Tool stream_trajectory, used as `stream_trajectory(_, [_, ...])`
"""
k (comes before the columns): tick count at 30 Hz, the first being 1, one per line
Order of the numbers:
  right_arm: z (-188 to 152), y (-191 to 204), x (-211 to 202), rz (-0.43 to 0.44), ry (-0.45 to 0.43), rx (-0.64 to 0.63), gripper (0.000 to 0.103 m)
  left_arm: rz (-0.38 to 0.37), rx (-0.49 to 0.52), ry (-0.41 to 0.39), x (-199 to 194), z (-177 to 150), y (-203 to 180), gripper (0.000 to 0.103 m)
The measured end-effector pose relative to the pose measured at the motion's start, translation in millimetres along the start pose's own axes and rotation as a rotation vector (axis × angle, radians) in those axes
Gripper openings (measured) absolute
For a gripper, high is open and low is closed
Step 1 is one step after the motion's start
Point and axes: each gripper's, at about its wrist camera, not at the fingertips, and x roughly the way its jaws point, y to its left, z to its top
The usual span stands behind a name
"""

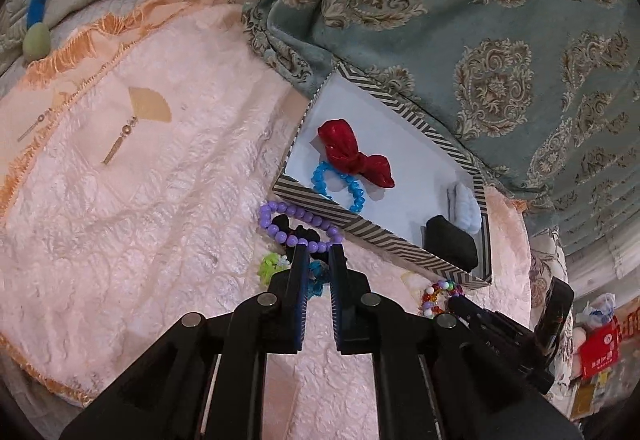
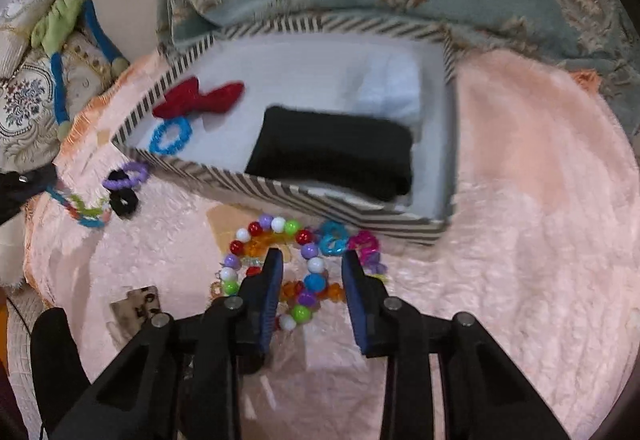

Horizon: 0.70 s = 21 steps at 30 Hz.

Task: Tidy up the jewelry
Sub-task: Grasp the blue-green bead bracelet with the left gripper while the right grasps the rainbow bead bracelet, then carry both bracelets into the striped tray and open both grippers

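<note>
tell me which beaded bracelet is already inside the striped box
The blue beaded bracelet, lying beside the red bow. The purple one and the multicoloured one lie outside on the pink cloth.

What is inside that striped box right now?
Inside the striped box lie a red bow, a blue bead bracelet, a black folded cloth and a white cloth. Whatever lies beneath the cloths is covered.

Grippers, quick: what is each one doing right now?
Left gripper: closed, seemingly on the teal-and-green plastic link chain.
Right gripper: open, straddling the multicoloured round-bead bracelet, not clamping it.
</note>
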Motion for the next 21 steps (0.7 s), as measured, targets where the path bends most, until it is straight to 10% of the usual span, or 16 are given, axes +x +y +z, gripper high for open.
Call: stream_trajectory(21, [13, 35, -110, 0.071, -0.237, -0.061, 0.01, -0.027, 0.061, -0.071, -39, 5, -36, 0.0])
